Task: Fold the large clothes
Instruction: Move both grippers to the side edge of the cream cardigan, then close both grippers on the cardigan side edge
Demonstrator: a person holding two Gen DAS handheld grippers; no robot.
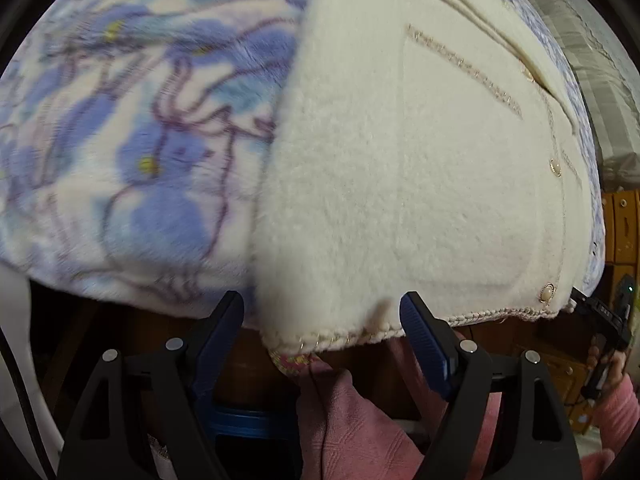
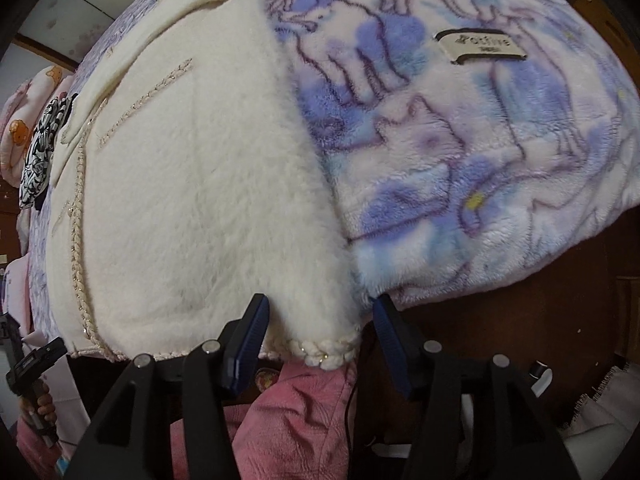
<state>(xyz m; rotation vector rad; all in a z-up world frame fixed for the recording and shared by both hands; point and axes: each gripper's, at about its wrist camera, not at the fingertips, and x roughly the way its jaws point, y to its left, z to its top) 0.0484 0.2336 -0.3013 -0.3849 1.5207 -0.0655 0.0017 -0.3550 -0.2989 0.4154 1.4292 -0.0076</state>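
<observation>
Cream fleece jacket (image 1: 400,184): lying flat on a floral plush blanket (image 1: 120,140), braided hem at the near edge. Left gripper (image 1: 322,312) and right gripper (image 2: 320,316): jaws open, each straddling a hem corner, unclamped. Recommended: seat pads past the braid, close both evenly before lifting.

The cream jacket (image 1: 400,184) lies flat on the floral blanket (image 1: 120,140), its braided hem (image 2: 320,354) overhanging the bed's near edge. Open blanket stretches on both outer sides of it, unobstructed. Below the hem, the person's pink-clad legs (image 2: 296,412) crowd the gap under the edge. A label patch (image 2: 480,46) lies farther out.
</observation>
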